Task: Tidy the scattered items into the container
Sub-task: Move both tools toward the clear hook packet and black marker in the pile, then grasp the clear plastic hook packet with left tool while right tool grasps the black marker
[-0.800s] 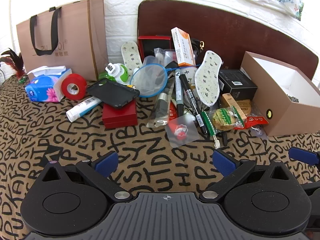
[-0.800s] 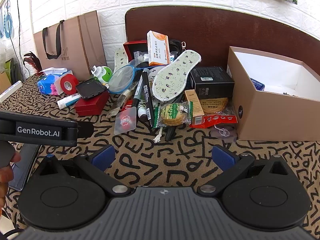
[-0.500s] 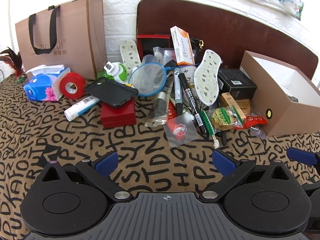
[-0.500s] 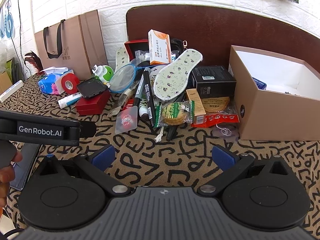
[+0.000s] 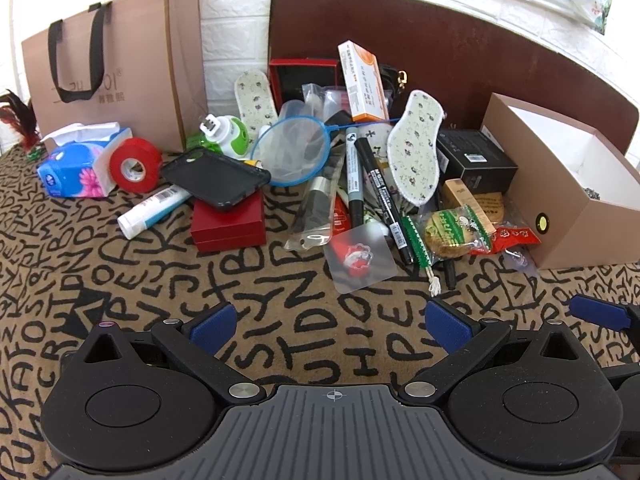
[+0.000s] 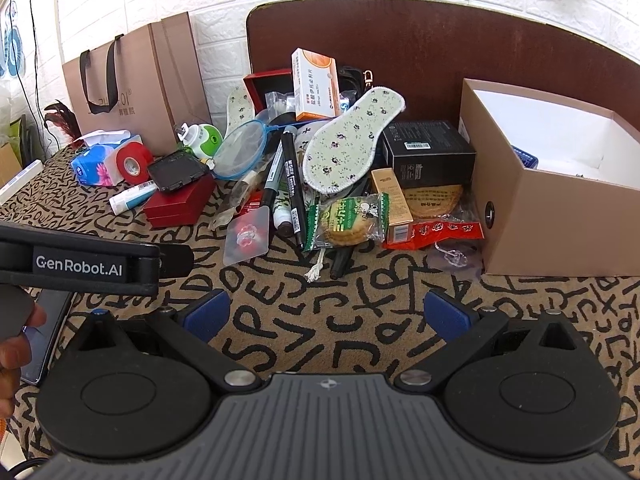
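**Ahead of both grippers, a heap with the box at its right**

Beyond the spread, empty left gripper (image 5: pixel 328 320) and the equally spread, empty right gripper (image 6: pixel 326 310), the scattered items lie in a heap on the letter-printed cloth (image 6: pixel 352 320). The open cardboard box (image 6: pixel 560 208) stands at the heap's right end, so the right gripper looks better placed to carry things in. Nearest it lies a crinkly green biscuit packet (image 6: pixel 348 226), flat, its long axis left to right. Two slim black markers (image 6: pixel 290 184) run near to far; a soft flowered insole (image 6: pixel 352 140) slants over them.
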Demonstrator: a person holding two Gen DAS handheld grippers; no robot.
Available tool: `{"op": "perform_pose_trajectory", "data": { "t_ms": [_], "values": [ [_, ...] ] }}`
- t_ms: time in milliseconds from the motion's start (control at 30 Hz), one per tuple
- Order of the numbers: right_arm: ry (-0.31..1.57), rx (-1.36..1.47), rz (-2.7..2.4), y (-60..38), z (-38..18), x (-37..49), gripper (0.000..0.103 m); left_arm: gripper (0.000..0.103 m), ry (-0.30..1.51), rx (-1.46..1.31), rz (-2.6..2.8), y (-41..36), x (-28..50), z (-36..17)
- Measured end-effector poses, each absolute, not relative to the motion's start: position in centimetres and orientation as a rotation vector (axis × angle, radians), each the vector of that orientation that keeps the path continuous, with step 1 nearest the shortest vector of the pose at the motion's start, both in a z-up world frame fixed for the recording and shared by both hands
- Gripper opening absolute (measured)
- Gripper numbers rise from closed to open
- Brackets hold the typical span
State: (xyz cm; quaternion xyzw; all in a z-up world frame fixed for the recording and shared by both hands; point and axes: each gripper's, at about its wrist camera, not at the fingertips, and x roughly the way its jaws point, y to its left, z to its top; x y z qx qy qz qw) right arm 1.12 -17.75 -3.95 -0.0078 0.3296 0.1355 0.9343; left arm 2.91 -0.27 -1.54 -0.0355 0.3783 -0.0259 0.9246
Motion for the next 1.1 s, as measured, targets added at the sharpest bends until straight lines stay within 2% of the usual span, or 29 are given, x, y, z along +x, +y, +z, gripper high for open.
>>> {"op": "perform_pose_trajectory", "data": {
  "t_ms": [300,433,633,800,1100],
  "values": [
    [0.666,-0.005,0.358,-17.3,-4.9,2.5,0.103,0.103,0.802,-0.135,-0.099,0.2,4.6,-2.8],
    [0.657,-0.033,0.386,-16.5,-5.5,3.7,0.101,0.097,0.813,-0.188,-0.141,0.8,6.0,-3.2],
    [0.684,-0.054,0.401,-15.7,-7.1,5.9,0.083,0.082,0.853,-0.216,-0.184,0.2,8.8,-4.6],
    [0.701,-0.04,0.361,-16.3,-8.1,7.8,0.063,0.081,0.864,-0.238,-0.2,-0.5,10.8,-5.7],
    [0.722,-0.037,0.326,-16.8,-9.4,10.0,0.04,0.081,0.903,-0.277,-0.198,-1.3,13.6,-7.5]
  ]
}}
